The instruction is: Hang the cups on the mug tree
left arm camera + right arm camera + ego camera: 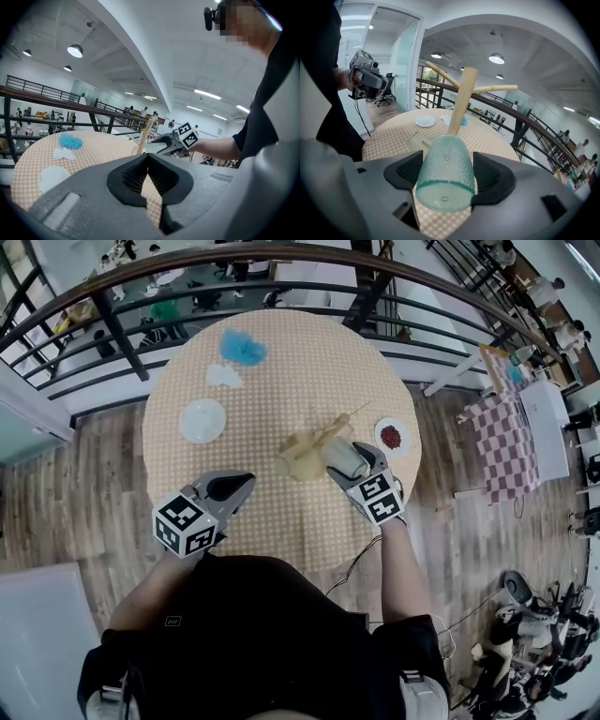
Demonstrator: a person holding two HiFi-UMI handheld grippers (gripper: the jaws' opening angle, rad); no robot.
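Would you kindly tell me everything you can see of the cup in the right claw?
The cup is a pale green, translucent tumbler with a dimpled wall and no handle in view. It is tipped on its side, base toward the right gripper's camera and mouth toward the mug tree, above the table. The right claw clamps its sides.
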